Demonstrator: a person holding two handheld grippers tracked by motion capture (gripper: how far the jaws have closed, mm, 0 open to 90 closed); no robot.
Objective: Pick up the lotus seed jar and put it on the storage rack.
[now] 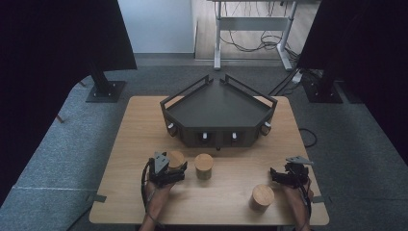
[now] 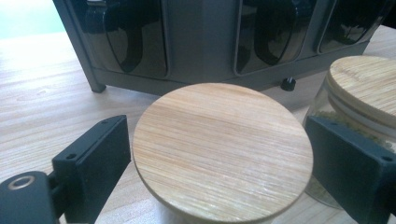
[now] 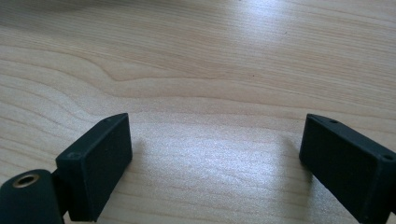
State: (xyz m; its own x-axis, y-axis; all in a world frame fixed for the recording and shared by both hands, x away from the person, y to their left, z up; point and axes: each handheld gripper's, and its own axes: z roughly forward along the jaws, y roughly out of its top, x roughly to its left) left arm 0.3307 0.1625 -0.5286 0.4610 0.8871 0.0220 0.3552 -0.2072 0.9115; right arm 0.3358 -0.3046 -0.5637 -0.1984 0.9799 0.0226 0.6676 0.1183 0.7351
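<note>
A jar with a round bamboo lid (image 2: pixel 222 151) stands between the jaws of my left gripper (image 2: pixel 217 122), and both pads sit against the lid's edges. In the high view that jar (image 1: pixel 176 157) is at the front left of the table, with the left gripper (image 1: pixel 173 167) just behind it from the person's side. A second bamboo-lidded jar (image 1: pixel 204 166) stands close to its right and also shows in the left gripper view (image 2: pixel 364 84). My right gripper (image 1: pixel 275 174) rests at the front right, open, with only bare wood between its jaws (image 3: pixel 215 122).
A dark tray-like rack (image 1: pixel 262 97) with drawer fronts and small knobs stands at the table's middle back, close ahead of the left gripper (image 2: pixel 201 42). A third lidded jar (image 1: pixel 262 197) stands near the front edge, left of the right hand. Black stands flank the table.
</note>
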